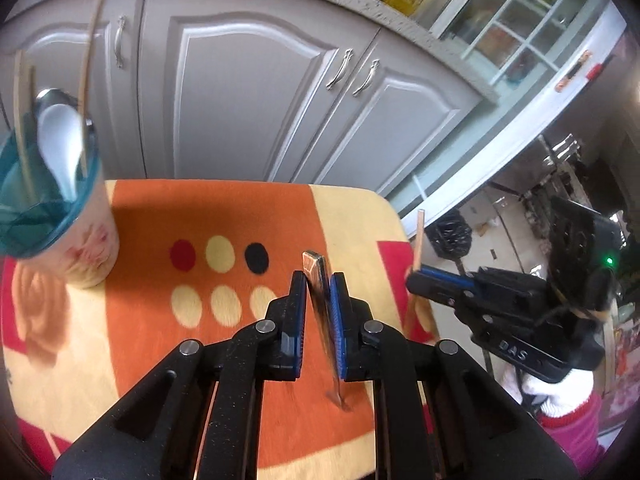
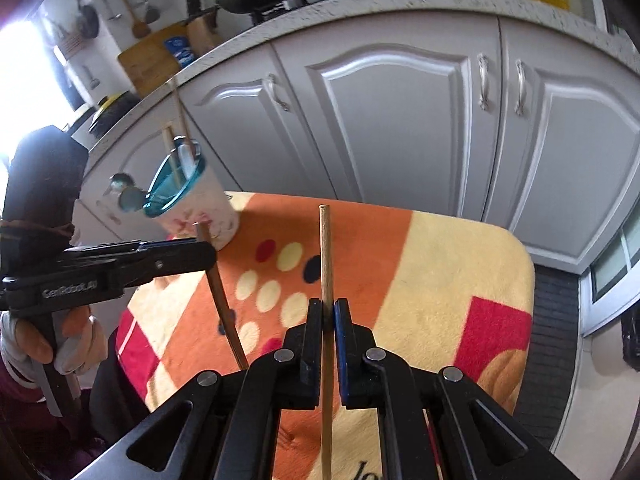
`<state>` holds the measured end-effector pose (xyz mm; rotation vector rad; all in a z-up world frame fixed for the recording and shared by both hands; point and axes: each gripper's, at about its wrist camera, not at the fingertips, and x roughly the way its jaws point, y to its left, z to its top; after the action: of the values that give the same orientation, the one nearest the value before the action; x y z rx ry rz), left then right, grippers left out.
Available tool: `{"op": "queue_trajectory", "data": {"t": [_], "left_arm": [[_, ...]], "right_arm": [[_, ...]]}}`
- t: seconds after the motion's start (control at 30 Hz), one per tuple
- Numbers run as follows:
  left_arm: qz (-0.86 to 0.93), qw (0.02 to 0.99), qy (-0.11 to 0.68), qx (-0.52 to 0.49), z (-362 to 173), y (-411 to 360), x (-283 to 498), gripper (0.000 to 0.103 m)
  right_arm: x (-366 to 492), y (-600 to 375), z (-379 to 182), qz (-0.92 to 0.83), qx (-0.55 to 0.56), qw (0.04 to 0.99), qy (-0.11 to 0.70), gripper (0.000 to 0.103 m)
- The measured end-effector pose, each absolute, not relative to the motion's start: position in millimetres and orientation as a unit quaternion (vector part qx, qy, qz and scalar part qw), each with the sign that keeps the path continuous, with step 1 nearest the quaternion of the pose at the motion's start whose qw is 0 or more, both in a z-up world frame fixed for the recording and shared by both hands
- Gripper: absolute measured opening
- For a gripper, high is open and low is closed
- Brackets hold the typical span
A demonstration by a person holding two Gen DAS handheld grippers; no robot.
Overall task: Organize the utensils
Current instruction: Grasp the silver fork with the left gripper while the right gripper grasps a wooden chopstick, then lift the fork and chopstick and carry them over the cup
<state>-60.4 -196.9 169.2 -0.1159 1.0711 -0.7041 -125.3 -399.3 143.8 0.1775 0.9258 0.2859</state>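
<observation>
1. Left tongs [image 1: 318,280], in the left wrist view, clench a dark flat utensil handle [image 1: 317,280] above the orange patterned cloth [image 1: 160,216] on the worktop. A teal-rimmed holder cup [image 1: 60,216] stands at far left, with a white spoon [image 1: 60,144] and chopsticks inside. Right tongs [image 1: 416,280] grip a wooden chopstick [image 1: 419,236].
2. Right tongs [image 2: 329,312], in the right wrist view, clench a pale wooden chopstick [image 2: 326,256] upright. Left tongs [image 2: 208,252] hold the brown utensil [image 2: 224,304] near the cup [image 2: 192,208].
</observation>
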Motion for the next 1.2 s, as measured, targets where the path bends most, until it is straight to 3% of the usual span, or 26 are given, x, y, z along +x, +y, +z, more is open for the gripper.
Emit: {"op": "queue_trajectory", "data": {"t": [0.37,0.93,1.2], "left_arm": [[-0.331,0.820,0.463,-0.058,212.3,-156.1,-92.0,0.009],[-0.277,0.881,0.374,-0.086,316.8,-66.5,-60.2,0.009],[-0.240,0.902,0.349,-0.086,340.8,-29.8,-39.6,0.009]], "right_arm": [[-142.0,-367.1,174.8,0.151,0.045,0.891,0.426,0.006],[-107.3,-292.4,257.6,0.209,-0.005,0.911,0.354,0.006],[-74.0,-255.6,294.8,0.237,-0.022,0.915,0.326,0.006]]}}
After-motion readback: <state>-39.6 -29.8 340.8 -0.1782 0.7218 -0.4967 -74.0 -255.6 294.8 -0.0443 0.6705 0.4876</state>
